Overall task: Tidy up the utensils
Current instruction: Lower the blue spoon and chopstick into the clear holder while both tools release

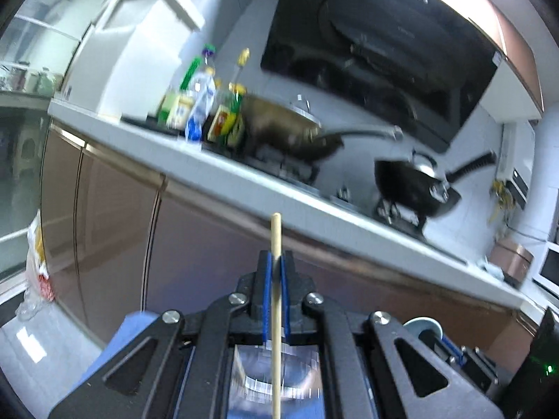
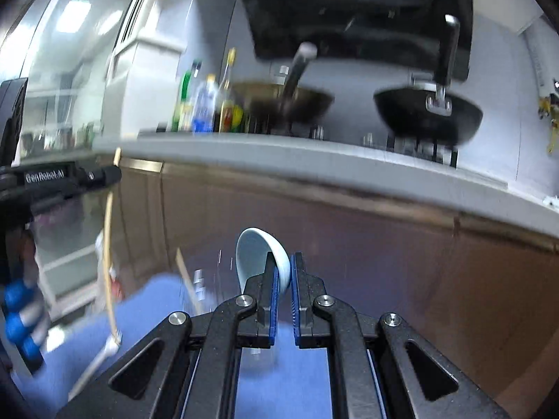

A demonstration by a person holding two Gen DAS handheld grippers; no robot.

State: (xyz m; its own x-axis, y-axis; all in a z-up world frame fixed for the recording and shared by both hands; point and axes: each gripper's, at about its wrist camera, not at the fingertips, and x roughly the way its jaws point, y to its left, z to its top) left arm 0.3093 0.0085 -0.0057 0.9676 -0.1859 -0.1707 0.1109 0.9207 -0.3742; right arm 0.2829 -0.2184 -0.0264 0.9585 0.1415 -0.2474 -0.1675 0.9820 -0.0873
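Observation:
My left gripper [image 1: 276, 262] is shut on a wooden chopstick [image 1: 276, 237], which stands upright between the blue pads and pokes out above them. The same chopstick [image 2: 109, 223] and the left gripper [image 2: 66, 178] show at the left edge of the right wrist view. My right gripper [image 2: 284, 272] is shut on a pale blue ceramic spoon [image 2: 256, 251], gripped near its bowl, which tilts up to the left. The spoon [image 1: 422, 326] also peeks in at the lower right of the left wrist view. Both grippers hang in the air in front of the kitchen cabinets.
A blue mat [image 2: 153, 310] lies below with another wooden stick [image 2: 188, 279] and a white utensil [image 2: 110, 347] on it. Something of clear glass [image 1: 279, 370] sits under the left gripper. Ahead, a grey counter [image 2: 314, 160] carries two woks [image 2: 426, 115] and several bottles [image 2: 202, 104].

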